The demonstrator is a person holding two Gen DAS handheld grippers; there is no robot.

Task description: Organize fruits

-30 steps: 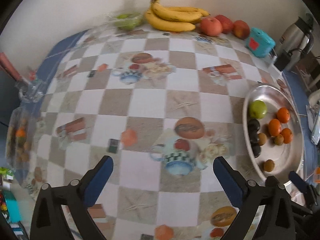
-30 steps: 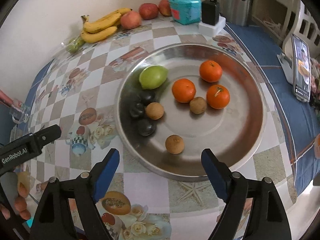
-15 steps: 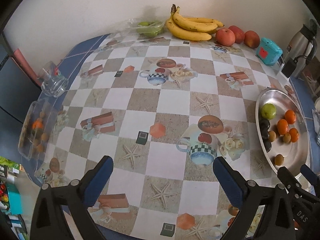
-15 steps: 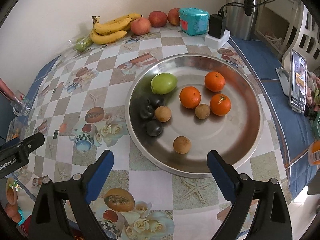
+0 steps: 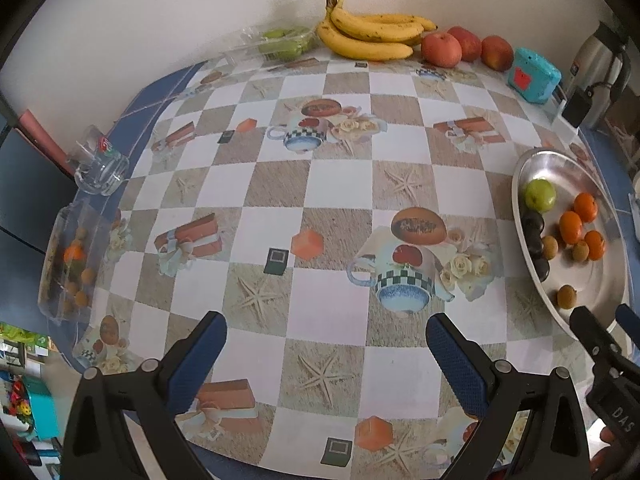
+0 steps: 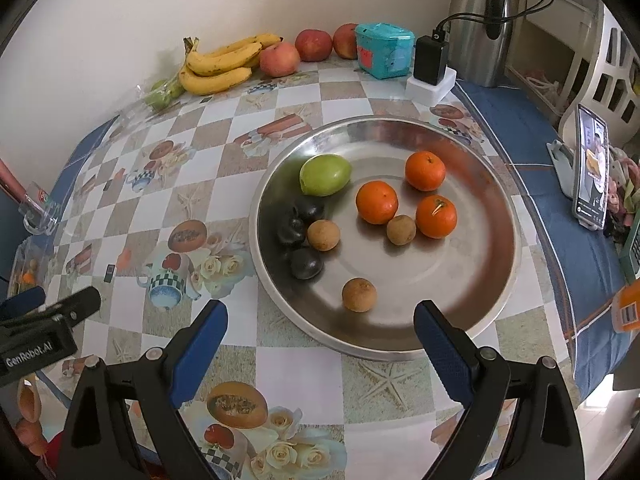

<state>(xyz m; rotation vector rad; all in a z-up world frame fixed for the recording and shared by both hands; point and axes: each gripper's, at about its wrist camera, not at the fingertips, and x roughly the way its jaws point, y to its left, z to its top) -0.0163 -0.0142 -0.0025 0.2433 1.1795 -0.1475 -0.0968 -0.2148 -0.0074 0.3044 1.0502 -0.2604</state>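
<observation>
A round steel tray (image 6: pixel 472 312) holds a green fruit (image 6: pixel 325 175), three oranges (image 6: pixel 377 202), three dark plums (image 6: pixel 306 263) and three small brown fruits (image 6: pixel 359 294). The tray also shows at the right in the left wrist view (image 5: pixel 600 300). Bananas (image 5: pixel 370 34) and red apples (image 5: pixel 441 49) lie along the far wall. A clear box of small fruits (image 5: pixel 72 264) sits at the table's left edge. My left gripper (image 5: pixel 326 354) is open and empty above the patterned table. My right gripper (image 6: pixel 320 336) is open and empty just in front of the tray.
A clear bag of green fruits (image 5: pixel 284 42) lies left of the bananas. A teal box (image 6: pixel 384 50), a charger (image 6: pixel 430 66) and a steel kettle (image 6: pixel 484 20) stand at the back right. A glass (image 5: pixel 100 164) stands at the left edge. A phone on a stand (image 6: pixel 592 168) is at the right.
Both grippers have pulled back and up from the table, so more of the table and tray shows. Both stay open and empty. The fruits have not moved.
</observation>
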